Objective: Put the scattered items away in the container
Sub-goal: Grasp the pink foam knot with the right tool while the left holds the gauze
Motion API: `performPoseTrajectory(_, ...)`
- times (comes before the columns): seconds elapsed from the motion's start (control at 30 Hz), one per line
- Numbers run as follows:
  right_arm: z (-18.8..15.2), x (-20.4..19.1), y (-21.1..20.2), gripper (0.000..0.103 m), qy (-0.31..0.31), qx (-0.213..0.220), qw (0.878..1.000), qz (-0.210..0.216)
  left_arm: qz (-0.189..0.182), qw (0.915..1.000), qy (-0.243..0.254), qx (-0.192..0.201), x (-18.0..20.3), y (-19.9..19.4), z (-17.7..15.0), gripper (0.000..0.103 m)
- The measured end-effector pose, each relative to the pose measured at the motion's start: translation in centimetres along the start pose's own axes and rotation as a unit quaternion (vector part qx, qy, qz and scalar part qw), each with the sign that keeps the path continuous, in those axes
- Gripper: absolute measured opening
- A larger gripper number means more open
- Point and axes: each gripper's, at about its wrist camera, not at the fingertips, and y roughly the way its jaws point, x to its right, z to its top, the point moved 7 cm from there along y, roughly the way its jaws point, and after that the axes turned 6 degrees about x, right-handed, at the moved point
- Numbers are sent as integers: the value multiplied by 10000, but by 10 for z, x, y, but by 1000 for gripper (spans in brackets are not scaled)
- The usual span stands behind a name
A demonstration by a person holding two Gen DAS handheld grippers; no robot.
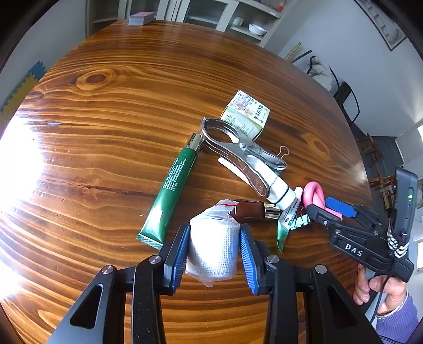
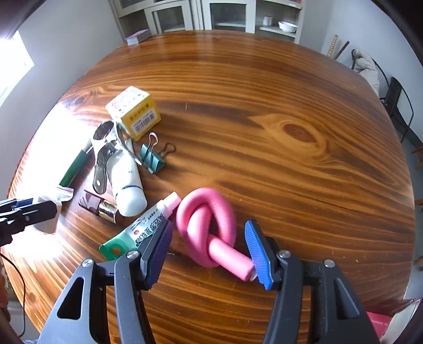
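My left gripper [image 1: 214,229] is shut on a white gauze roll in a clear bag [image 1: 211,251], held just above the wooden table [image 1: 105,105]. My right gripper [image 2: 208,225] stands open over a pink knotted foam tube [image 2: 206,219]; the tube lies between its fingers, its free end close to the right pad. Scattered items lie between the two grippers: a green tube [image 1: 171,190], a metal clamp [image 1: 238,150], a white tube [image 2: 127,180], a brown bottle [image 1: 251,210], a small ointment tube [image 2: 140,227], a teal binder clip [image 2: 153,158] and a yellow box [image 2: 134,111]. No container is in view.
A stack of cards or a book [image 2: 137,35] lies at the table's far edge, with cabinets [image 2: 211,16] behind it. A chair [image 1: 346,98] stands past the right rim. A hand in a purple sleeve [image 1: 391,299] holds the right gripper.
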Motion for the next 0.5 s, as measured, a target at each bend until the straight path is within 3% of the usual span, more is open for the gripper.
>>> performPoseTrajectory(0.03,-2,1,2,60,-16,-33,10000,-41,8,10000,14,-1,2,-1,-1,39)
performPoseTrajectory(0.1,-5,5,3,46,8,-62,9999,-155,24,10000,42,3,5,-3,-3,39)
performPoseTrajectory(0.33,-20,20,-16,44,643,75,9976,239,62,9998,162,33,20,-13,-9,39)
performPoseTrajectory(0.5,-32,37,-41,44,1292,178,9888,727,52,9995,294,75,40,-20,-14,39)
